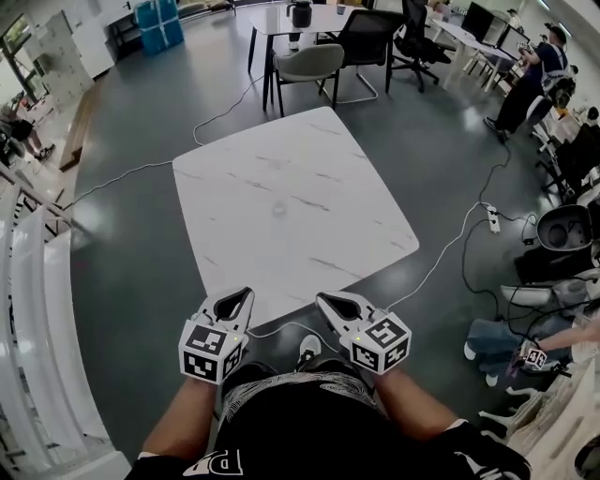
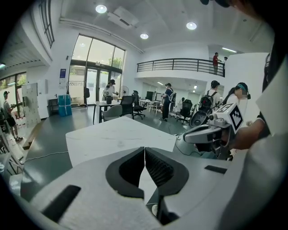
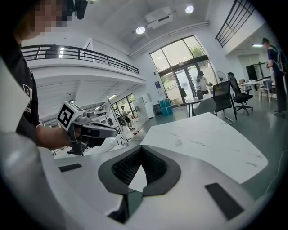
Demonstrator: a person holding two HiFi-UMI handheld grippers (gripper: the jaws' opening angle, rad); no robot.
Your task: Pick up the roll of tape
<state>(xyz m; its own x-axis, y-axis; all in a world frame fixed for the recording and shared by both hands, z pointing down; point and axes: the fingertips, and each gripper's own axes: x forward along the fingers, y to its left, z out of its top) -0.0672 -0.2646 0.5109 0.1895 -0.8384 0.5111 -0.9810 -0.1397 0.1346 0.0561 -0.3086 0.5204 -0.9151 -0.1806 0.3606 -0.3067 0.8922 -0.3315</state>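
A small, pale, round thing (image 1: 278, 210), perhaps the roll of tape, lies near the middle of the white marble table (image 1: 309, 169). It shows faintly in the left gripper view (image 2: 120, 143) and in the right gripper view (image 3: 179, 143). My left gripper (image 1: 246, 292) hangs just short of the table's near edge, close to my body, its jaws shut on nothing (image 2: 144, 148). My right gripper (image 1: 322, 297) is level with it on the right, tips together and empty (image 3: 141, 147). Both point toward the table, well short of the round thing.
White cables (image 1: 441, 258) run over the dark floor around the table to a power strip (image 1: 493, 218). A grey chair (image 1: 309, 64) and another table (image 1: 291, 21) stand beyond. White railing (image 1: 33, 309) lines the left. People and equipment (image 1: 562, 234) crowd the right.
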